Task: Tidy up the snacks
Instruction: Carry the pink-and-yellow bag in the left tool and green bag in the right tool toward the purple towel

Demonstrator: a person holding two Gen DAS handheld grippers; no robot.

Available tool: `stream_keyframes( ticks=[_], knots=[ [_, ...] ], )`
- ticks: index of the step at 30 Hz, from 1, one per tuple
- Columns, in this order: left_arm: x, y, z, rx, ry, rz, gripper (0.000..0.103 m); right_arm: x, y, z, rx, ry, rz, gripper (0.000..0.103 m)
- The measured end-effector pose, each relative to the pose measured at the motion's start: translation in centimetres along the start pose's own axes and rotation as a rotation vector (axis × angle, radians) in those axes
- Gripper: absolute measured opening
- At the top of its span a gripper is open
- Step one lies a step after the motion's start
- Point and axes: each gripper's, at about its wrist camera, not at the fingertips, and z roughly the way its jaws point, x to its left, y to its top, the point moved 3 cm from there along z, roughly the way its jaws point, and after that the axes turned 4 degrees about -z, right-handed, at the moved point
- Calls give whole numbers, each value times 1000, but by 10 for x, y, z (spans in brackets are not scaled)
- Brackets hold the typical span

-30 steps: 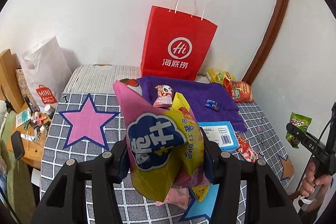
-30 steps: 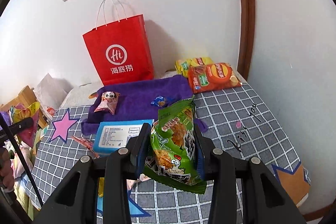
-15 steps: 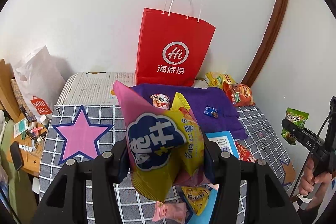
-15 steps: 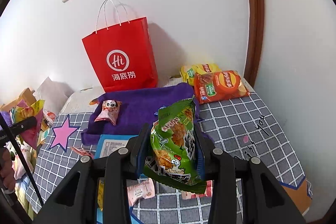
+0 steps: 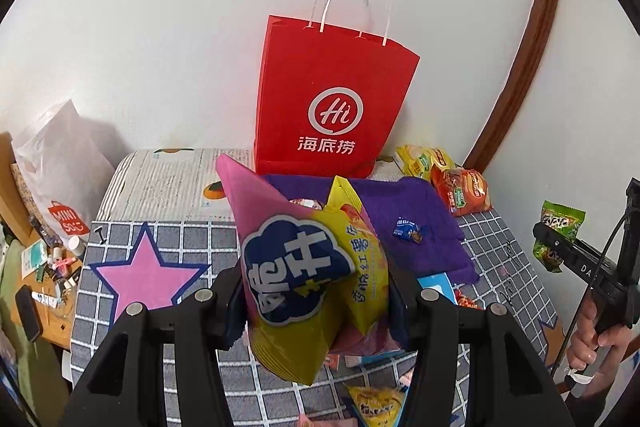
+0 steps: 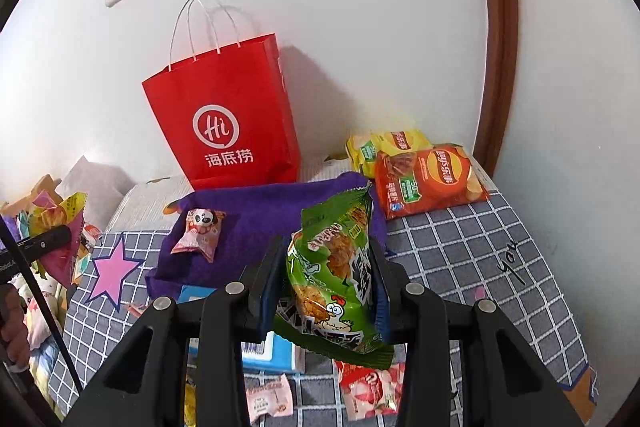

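**Both grippers carry snack bags above the bed**

The left gripper (image 5: 316,291) clamps a puffy pink-and-yellow crisp bag (image 5: 308,267). The right gripper (image 6: 326,291) pinches a green foil chicken-print snack packet (image 6: 334,275). Both hang over the grey checked cover (image 6: 460,259), before the upright red paper carrier bag (image 5: 332,99).

The green snack bag (image 6: 336,275) hides most of the blue box (image 6: 268,347).

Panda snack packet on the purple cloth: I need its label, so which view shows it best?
Right wrist view: the panda snack packet lies unobstructed on the purple cloth. In the left wrist view, only a sliver shows behind the held chip bag.
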Motion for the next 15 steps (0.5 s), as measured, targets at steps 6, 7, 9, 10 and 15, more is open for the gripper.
stream_keyframes(
  ticks=[6,7,9,10,15],
  knots=[
    [0,8,13,3,-5,0,53,-3,15,16,-1,0,1,38],
    [1,9,15,4,-5,-1,53,-4,17,19,-1,0,0,38],
    [1,12,19,6,-5,-2,53,-4,20,23,1,-1,-2,38],
    [1,13,21,7,-5,-2,53,-4,22,26,2,-1,-2,38],
    [2,18,30,13,-6,-7,53,-5,27,37,6,-3,-10,38]
  ],
)
